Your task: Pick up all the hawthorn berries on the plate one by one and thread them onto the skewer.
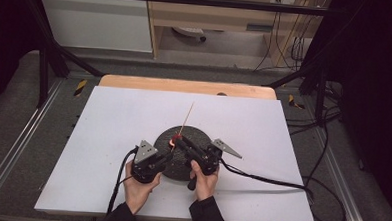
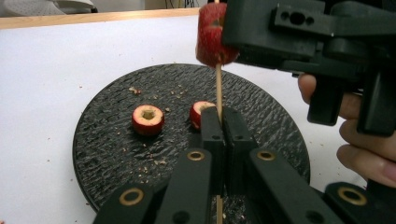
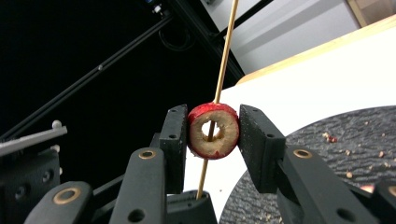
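Observation:
A thin wooden skewer (image 1: 188,115) stands tilted over a round black plate (image 1: 195,135). My left gripper (image 2: 219,116) is shut on the skewer's (image 2: 218,88) lower part, just above the plate (image 2: 116,154). My right gripper (image 3: 214,126) is shut on a red cored fruit ring (image 3: 231,128), with the skewer (image 3: 226,46) passing through its hole. In the left gripper view the ring (image 2: 210,37) sits higher on the stick, against the right gripper's black jaw. Two more cored fruit pieces (image 2: 148,119) (image 2: 200,111) lie on the plate. From above, both grippers (image 1: 168,154) (image 1: 180,141) meet over the plate.
The plate rests on a white sheet (image 1: 108,136) covering a wooden table (image 1: 185,85). Fruit crumbs (image 2: 159,161) are scattered over the plate. Black cables (image 1: 271,181) trail right across the sheet. A dark metal frame (image 1: 46,49) surrounds the table.

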